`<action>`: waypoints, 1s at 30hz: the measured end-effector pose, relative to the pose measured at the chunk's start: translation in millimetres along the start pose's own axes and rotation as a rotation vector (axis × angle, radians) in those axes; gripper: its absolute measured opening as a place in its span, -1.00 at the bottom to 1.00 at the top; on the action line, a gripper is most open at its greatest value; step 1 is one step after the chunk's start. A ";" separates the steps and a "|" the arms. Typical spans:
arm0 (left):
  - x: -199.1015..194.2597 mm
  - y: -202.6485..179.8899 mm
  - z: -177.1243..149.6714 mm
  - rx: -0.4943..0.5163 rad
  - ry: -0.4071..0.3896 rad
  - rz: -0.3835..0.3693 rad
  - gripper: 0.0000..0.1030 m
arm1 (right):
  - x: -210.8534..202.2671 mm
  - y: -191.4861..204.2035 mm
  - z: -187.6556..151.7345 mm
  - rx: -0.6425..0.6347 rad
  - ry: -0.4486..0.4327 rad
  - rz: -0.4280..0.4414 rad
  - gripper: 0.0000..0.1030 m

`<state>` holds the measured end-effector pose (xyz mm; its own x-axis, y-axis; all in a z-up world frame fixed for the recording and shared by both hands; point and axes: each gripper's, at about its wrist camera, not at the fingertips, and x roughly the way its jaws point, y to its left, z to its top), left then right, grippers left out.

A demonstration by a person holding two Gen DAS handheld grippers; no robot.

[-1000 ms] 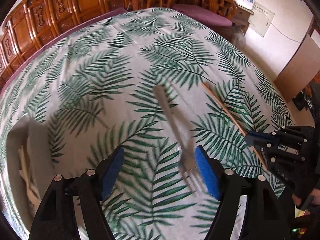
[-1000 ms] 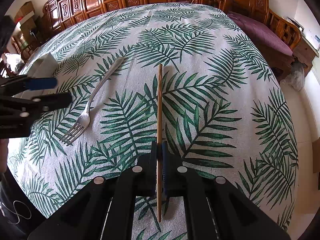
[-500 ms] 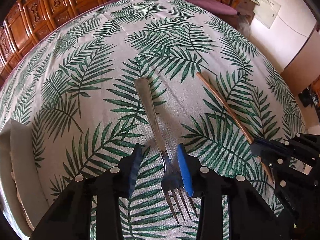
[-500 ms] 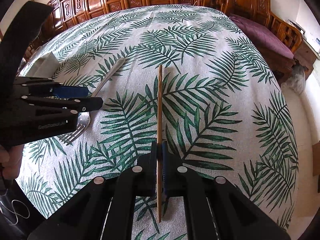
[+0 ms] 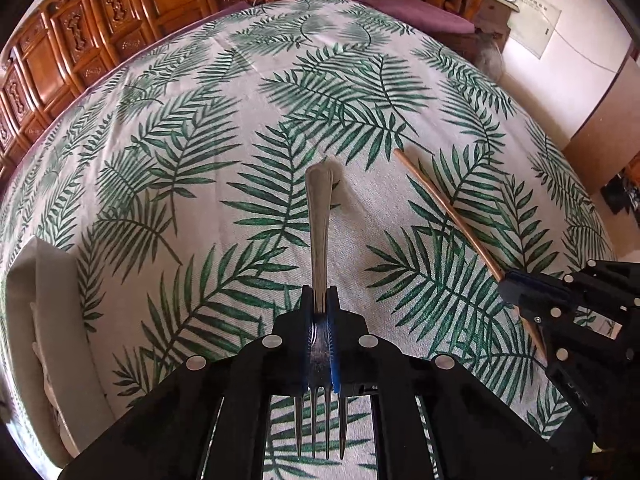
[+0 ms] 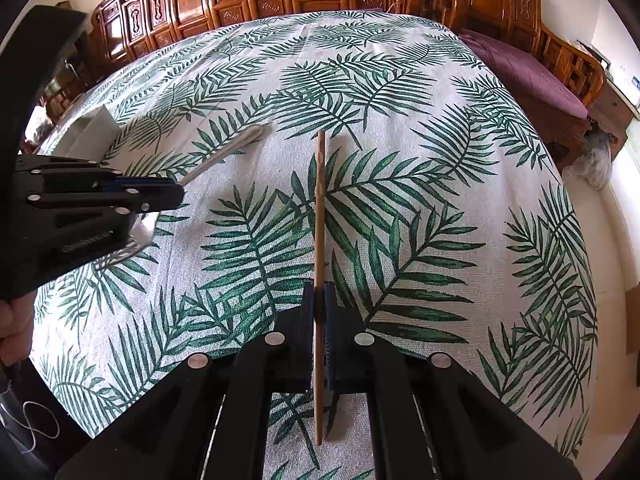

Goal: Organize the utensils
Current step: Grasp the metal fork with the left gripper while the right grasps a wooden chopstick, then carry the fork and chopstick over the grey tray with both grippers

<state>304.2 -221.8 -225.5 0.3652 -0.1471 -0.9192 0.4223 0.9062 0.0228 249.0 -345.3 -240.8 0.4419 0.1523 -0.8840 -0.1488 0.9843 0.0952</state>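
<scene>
- Our left gripper (image 5: 320,320) is clamped shut on the fork (image 5: 320,232), pinching it at the neck just above the tines; the tines point back toward us and the handle runs forward over the worktop (image 5: 200,152).
- Our right gripper (image 6: 319,320) is closed on the chopstick (image 6: 319,208), gripping it toward its near end, so most of the length sticks out ahead.
- We judge the fork stiff, smooth and rather heavy for its size; held at the neck, the long handle could pivot in the pads, so a firm squeeze matters.
- The chopstick looks light, rigid and thin; gripped off-centre it may swing or slip sideways.
- A pale tray (image 5: 44,320) sits at the left edge of the worktop, with something light lying in it; we take this as the likely place for both utensils.
</scene>
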 end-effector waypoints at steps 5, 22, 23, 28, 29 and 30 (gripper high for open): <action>-17.9 9.4 -2.5 -0.014 -0.032 -0.009 -0.88 | -5.4 7.7 1.9 -0.009 -0.021 0.012 -0.89; -90.0 84.5 -26.7 -0.115 -0.157 -0.005 -0.88 | -33.0 72.6 32.0 -0.096 -0.088 0.048 -0.89; -94.2 91.6 -29.2 -0.124 -0.164 -0.002 -0.88 | -34.3 78.7 34.4 -0.103 -0.090 0.052 -0.89; -105.6 116.8 -38.2 -0.155 -0.185 0.023 -0.88 | -39.1 103.1 42.9 -0.138 -0.098 0.068 -0.89; -107.1 123.4 -40.4 -0.165 -0.188 0.026 -0.88 | -40.2 108.5 45.0 -0.146 -0.100 0.071 -0.89; -108.1 129.1 -42.3 -0.175 -0.188 0.027 -0.88 | -41.0 112.2 46.1 -0.151 -0.101 0.072 -0.89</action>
<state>284.1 -72.2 -139.9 0.5294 -0.1782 -0.8294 0.2661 0.9632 -0.0371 255.0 -236.9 -172.8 0.5108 0.2374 -0.8263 -0.3106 0.9471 0.0801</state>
